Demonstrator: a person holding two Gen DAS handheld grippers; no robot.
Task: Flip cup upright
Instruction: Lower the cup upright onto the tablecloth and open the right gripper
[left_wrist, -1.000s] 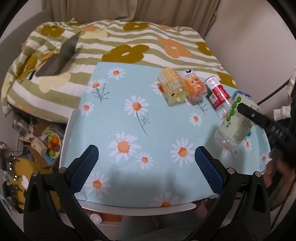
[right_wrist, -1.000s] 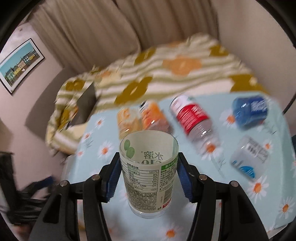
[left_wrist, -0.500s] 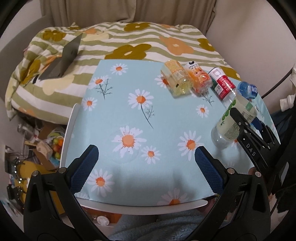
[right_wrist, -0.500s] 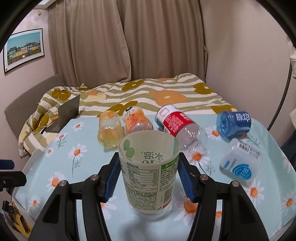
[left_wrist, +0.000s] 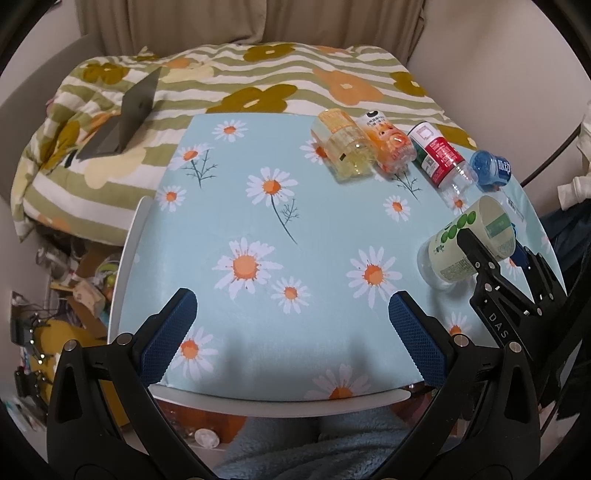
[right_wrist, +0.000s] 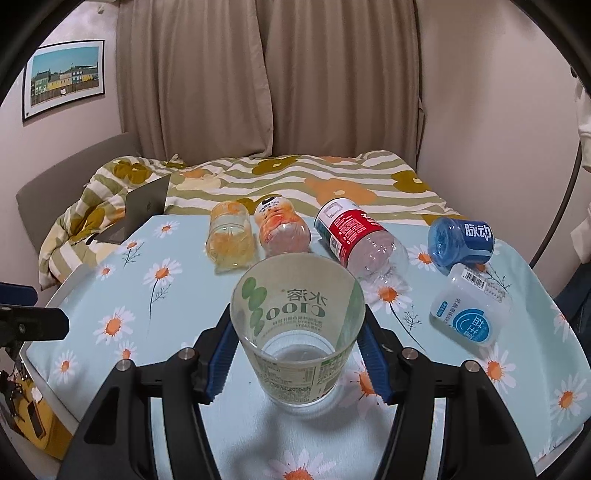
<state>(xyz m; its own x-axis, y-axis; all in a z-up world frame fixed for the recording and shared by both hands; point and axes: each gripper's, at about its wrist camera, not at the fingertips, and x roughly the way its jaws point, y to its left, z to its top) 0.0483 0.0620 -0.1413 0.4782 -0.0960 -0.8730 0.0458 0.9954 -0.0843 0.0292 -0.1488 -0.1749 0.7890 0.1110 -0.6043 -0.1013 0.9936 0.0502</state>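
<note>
- Your left tongs are wide open in the left wrist view and hold nothing. They hang over the near edge of the daisy table.
- Far off to their right in that view, the green-label cup sits between the fingers of your right tongs. The cup is well apart from your left tongs, so your right hand is the one at the cup.
- From there the cup's mouth points up and to the far right. Its long way looks tipped, but the round lens bends things at the edge.
- In the right wrist view, your right tongs are closed on the cup, one blue pad on each side.
- You look down into the open mouth, so the cup points up. Its long way runs up and down.
- Its bottom looks like it is on the cloth or just above it. I cannot tell which.
- Other bottle cups lie on their sides farther back.
</note>
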